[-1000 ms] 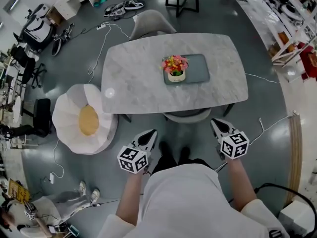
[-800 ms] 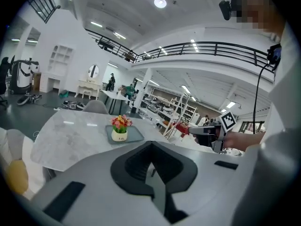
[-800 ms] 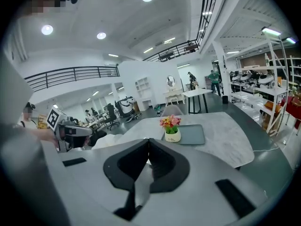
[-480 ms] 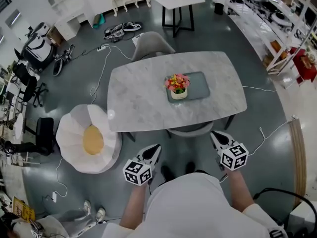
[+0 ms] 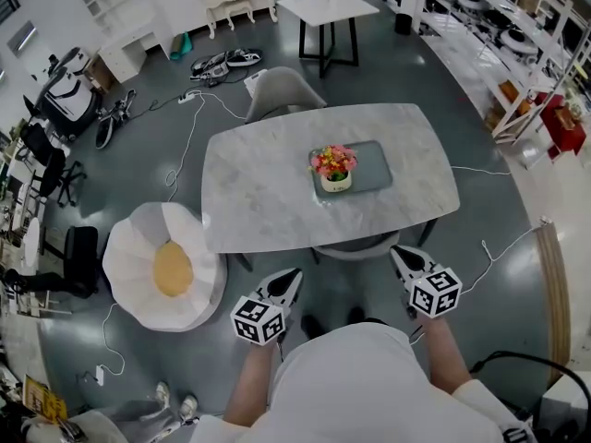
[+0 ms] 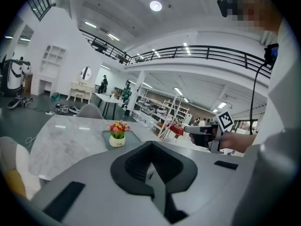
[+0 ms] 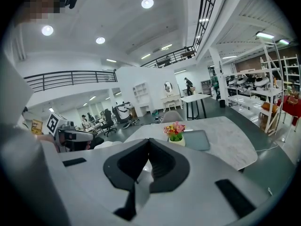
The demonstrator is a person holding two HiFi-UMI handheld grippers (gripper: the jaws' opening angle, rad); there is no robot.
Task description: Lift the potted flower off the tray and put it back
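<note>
Your left gripper (image 5: 292, 276) and right gripper (image 5: 398, 251) are both empty, with their jaws pressed together. You hold them low in front of you at the 6 o'clock side of the table (image 5: 268, 192), well short of its edge. Over the last second the head view has tipped up to show more of the far room, and the grippers have come no closer. The potted flower (image 5: 333, 169) hasn't shifted and stands upright at the 9 o'clock end of the tray (image 5: 372, 166). That fits a lift still ahead or a pot already returned. The pot's small mark is too tiny to read, and the marker cubes (image 5: 258, 320) carry only square patterns.
</note>
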